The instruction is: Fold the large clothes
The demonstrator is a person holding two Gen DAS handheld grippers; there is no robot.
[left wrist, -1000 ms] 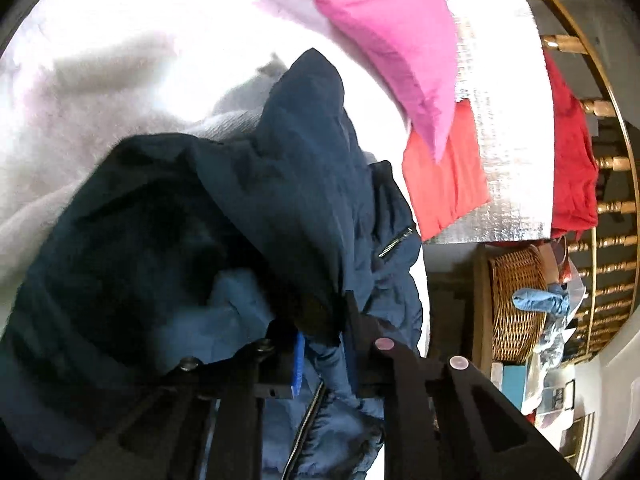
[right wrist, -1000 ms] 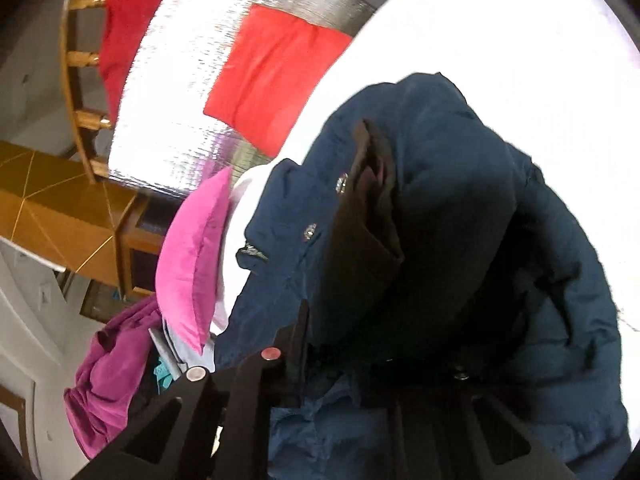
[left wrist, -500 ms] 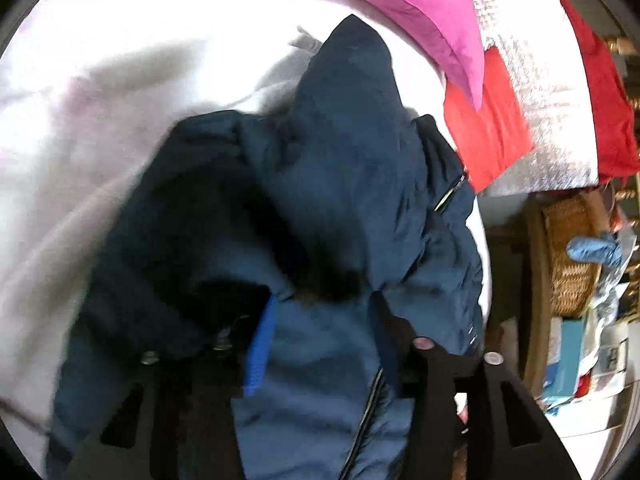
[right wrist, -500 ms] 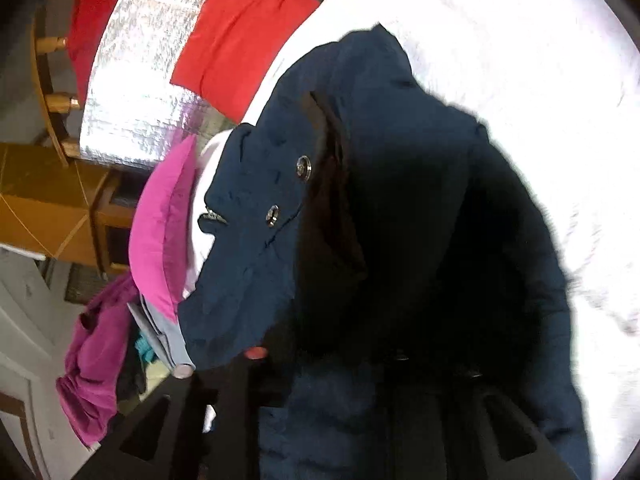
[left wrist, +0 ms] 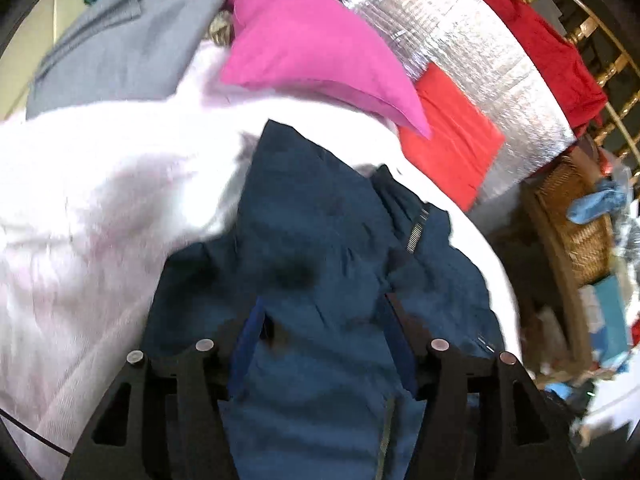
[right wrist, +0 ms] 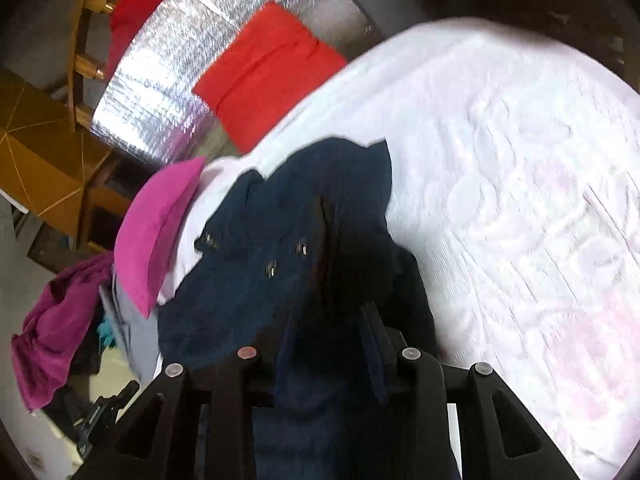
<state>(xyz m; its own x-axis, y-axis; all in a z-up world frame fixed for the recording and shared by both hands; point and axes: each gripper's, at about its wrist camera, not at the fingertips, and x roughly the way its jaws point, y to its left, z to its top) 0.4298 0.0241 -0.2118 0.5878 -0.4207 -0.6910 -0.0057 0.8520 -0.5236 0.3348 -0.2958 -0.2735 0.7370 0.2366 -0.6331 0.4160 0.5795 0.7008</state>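
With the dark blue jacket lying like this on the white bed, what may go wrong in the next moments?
1. The left gripper is opening over the jacket; the loose fold may slump apart.
2. The right gripper is closing with dark cloth between its fingers; it may catch several layers and drag the jacket out of shape.
3. The jacket lies close to the pink pillow, which a pull may disturb.

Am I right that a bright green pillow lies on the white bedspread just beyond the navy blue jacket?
Not quite: the pillow is bright pink, not green. It does lie on the white bedspread just beyond the navy blue jacket, as the left wrist view shows.
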